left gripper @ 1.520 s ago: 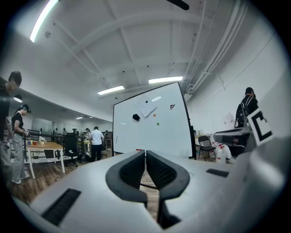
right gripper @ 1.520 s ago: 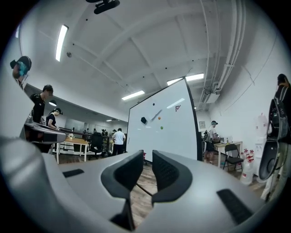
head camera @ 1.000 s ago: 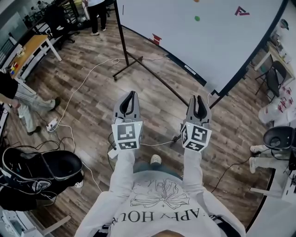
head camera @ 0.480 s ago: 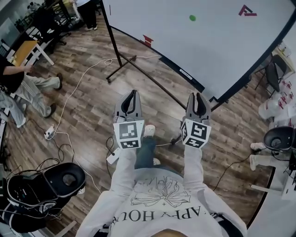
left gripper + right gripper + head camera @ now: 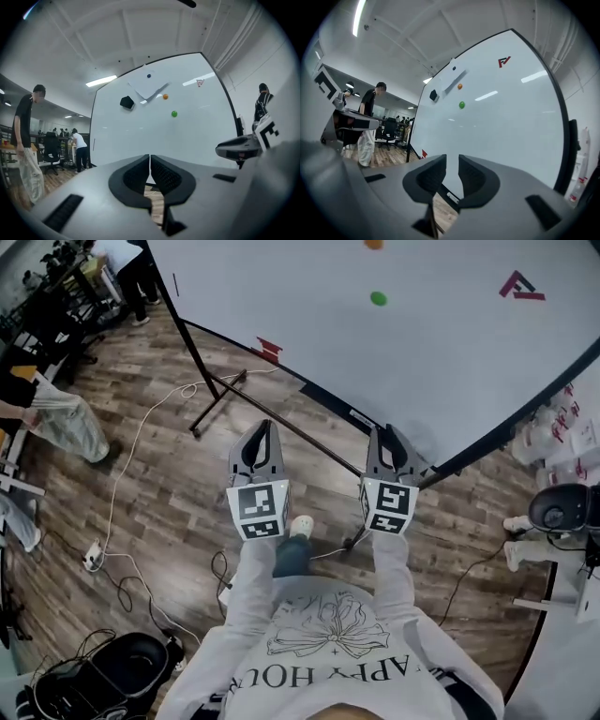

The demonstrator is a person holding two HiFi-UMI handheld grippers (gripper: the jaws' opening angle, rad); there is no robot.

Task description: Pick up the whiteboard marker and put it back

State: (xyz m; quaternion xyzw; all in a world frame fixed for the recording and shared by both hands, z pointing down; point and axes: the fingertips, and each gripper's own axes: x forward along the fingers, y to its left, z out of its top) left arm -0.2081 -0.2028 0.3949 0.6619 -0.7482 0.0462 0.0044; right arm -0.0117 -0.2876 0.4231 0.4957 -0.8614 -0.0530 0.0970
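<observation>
A large whiteboard [image 5: 403, 343] on a black stand fills the far side of the head view. I cannot pick out a whiteboard marker in any view. The board carries a green magnet [image 5: 378, 298], an orange magnet [image 5: 374, 244], a black eraser [image 5: 126, 101] and a pinned sheet [image 5: 147, 86]. My left gripper [image 5: 262, 427] points level at the board, shut, with nothing between its jaws [image 5: 150, 157]. My right gripper [image 5: 387, 432] is beside it, just short of the board's lower frame; its jaws are opening, with a clear gap and nothing in it [image 5: 452, 157].
The stand's black foot bar [image 5: 211, 399] and floor rail lie just ahead on the wood floor. White cables [image 5: 141, 442] trail to the left. People stand at the left [image 5: 56, 418]. An office chair [image 5: 562, 507] is at the right, a black bag [image 5: 112, 681] at the lower left.
The person has walked toward the whiteboard, so both grippers are nearer its lower frame. The right gripper's jaws stand slightly wider apart.
</observation>
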